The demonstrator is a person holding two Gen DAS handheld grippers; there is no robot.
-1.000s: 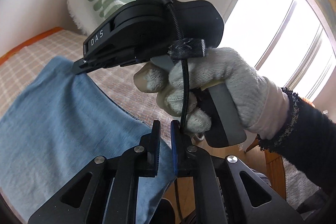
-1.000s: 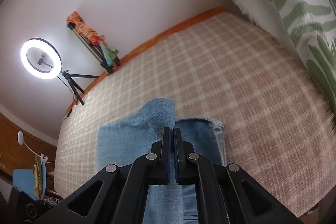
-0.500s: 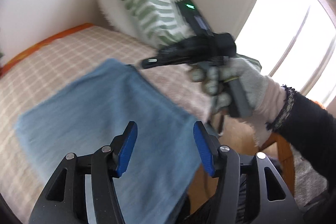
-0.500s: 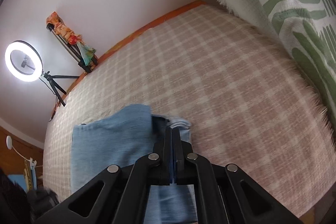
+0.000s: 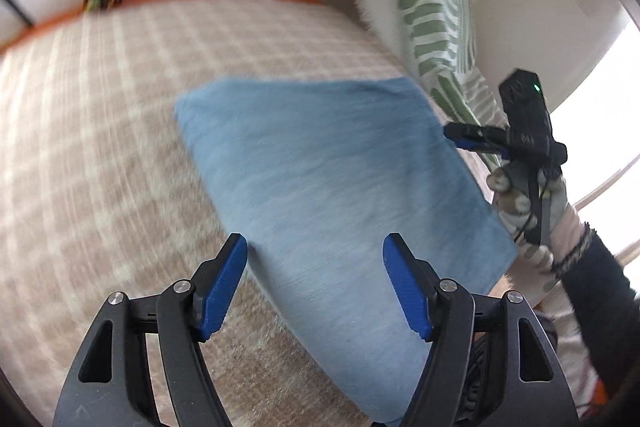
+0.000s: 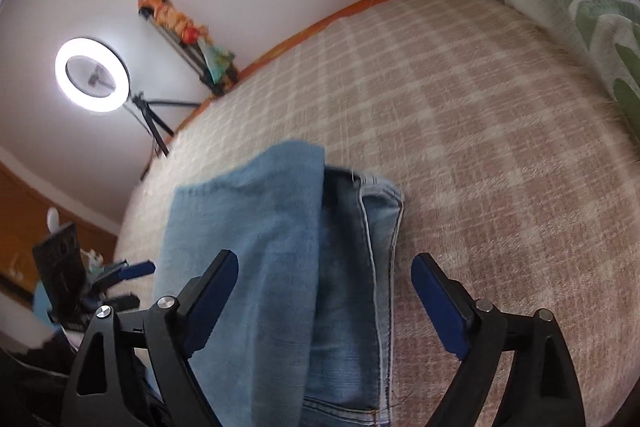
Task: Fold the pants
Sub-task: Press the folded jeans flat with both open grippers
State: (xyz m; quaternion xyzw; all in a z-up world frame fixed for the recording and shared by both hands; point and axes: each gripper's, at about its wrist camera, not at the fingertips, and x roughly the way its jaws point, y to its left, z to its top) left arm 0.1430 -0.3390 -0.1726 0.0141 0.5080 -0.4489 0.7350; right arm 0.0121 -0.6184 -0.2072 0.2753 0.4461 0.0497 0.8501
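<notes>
Both my left gripper (image 5: 314,283) and right gripper (image 6: 324,301) have just been opening, nothing between the fingers, so the folded pants (image 5: 332,183) lie released on the bed (image 5: 100,155).

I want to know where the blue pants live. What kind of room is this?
Probably a bedroom. The pants lie on a bed with a checked cover, a big green-striped pillow leans against the wall, and a ring light stands beside the bed.

Both jaws have just been opening — left gripper (image 5: 314,281) and right gripper (image 6: 324,291) have released the folded jeans (image 5: 336,187), now flat on the bed.
</notes>
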